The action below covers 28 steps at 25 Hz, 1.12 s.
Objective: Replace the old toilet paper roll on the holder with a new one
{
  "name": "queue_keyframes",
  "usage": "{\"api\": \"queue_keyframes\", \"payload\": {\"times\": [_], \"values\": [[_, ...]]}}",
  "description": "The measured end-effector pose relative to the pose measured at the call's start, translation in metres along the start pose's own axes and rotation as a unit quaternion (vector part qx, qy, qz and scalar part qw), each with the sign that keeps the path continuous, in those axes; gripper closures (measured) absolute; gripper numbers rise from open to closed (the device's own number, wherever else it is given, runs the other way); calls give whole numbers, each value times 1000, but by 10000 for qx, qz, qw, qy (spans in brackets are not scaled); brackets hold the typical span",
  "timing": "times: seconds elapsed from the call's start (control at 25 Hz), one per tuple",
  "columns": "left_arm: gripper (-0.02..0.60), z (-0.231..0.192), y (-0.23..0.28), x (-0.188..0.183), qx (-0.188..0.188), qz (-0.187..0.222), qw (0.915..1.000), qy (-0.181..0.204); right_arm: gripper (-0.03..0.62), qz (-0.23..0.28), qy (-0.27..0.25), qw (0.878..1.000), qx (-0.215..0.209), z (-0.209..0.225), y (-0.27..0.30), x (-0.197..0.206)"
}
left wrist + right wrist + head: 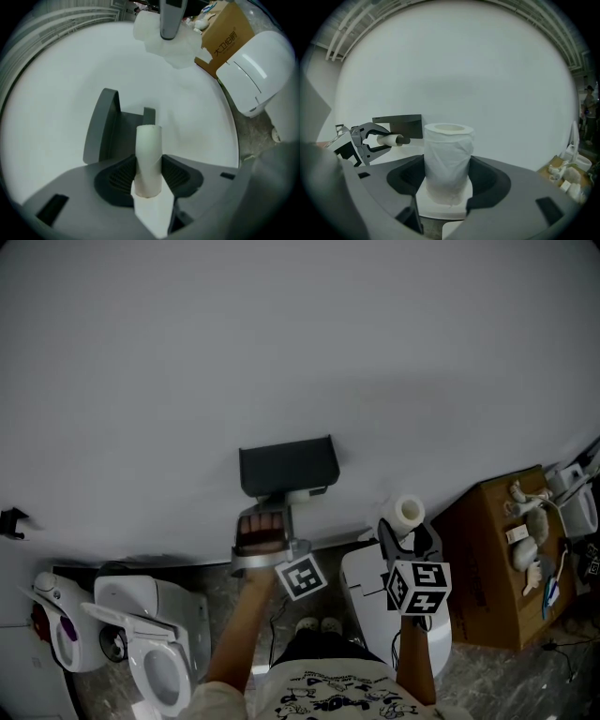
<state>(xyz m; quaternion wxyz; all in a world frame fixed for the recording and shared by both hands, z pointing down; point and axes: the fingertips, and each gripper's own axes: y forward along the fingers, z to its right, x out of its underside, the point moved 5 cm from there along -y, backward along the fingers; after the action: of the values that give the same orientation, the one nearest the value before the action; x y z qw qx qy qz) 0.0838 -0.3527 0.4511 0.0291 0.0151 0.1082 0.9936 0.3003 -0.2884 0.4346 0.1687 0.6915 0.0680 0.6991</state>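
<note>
A dark grey holder (286,467) is fixed to the white wall. On its bar sits the old roll (148,154), a thin, nearly bare white tube. My left gripper (148,176) is shut on this tube, one pad pressing each side; a loose paper tail hangs below. In the right gripper view the holder (398,125), the old roll (389,139) and the left gripper (370,138) show at the left. My right gripper (447,180) is shut on the new roll (447,159), a full white roll held upright. In the head view the new roll (408,513) is to the right of the holder.
A white toilet with its lid up (141,634) stands at lower left. Another white toilet (370,587) sits below my right gripper. A brown cardboard box (497,549) with small items on top stands at right. The person's legs and shoes show at the bottom centre.
</note>
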Motion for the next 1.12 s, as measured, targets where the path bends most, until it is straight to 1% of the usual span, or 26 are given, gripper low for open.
{"api": "queue_keyframes", "payload": {"times": [0.16, 0.36, 0.72, 0.96, 1.12], "values": [[406, -1, 0, -10, 27, 118, 9999, -25, 304, -42, -13, 10000, -5, 1, 1, 2], [407, -2, 1, -34, -23, 328, 9995, 3, 304, -79, -29, 10000, 33, 8, 0, 6], [405, 1, -1, -80, -70, 642, 9978, 135, 304, -145, 104, 9994, 288, 38, -9, 13], [405, -4, -8, -111, -109, 943, 9955, -3, 304, -140, 168, 9988, 427, 56, -17, 14], [405, -2, -18, -125, 6, 1172, 9929, -217, 304, -121, 180, 9987, 456, 64, -23, 15]]}}
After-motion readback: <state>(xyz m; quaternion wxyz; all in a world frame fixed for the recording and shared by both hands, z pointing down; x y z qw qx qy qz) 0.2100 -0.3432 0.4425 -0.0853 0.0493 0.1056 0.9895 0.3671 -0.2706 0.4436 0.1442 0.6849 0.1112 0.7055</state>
